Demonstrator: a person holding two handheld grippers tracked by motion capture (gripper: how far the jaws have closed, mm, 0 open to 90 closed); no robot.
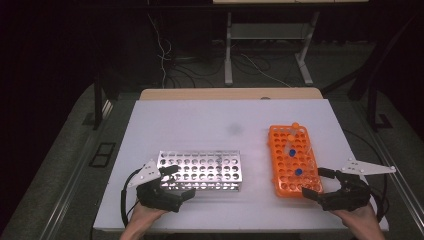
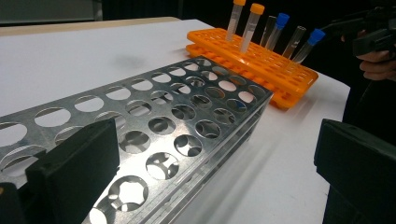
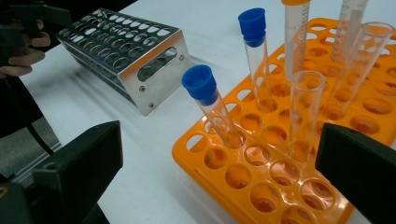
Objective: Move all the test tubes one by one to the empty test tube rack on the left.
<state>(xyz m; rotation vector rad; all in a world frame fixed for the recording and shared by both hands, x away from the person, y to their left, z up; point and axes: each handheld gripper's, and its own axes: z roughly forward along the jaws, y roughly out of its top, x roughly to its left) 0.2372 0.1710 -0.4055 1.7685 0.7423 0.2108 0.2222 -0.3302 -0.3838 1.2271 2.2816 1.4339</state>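
Currently on the table: two racks, six tubes

High view: metal rack [image 1: 202, 171] lies left of centre on the white table [image 1: 200, 125]; orange rack [image 1: 294, 159] stands to the right. Left gripper [image 1: 179, 184], jaws wide apart and empty, sits at the metal rack's near left corner. Right gripper [image 1: 316, 184], likewise agape and empty, is at the orange rack's near end.

Left gripper view: metal rack [image 2: 154, 130] empty; likely rigid and slick.

Right gripper view: nearest blue-capped tube [image 3: 212, 105] leans in the orange rack [image 3: 261, 168]. Probably light, smooth, breakable; best pinched gently just under the cap.
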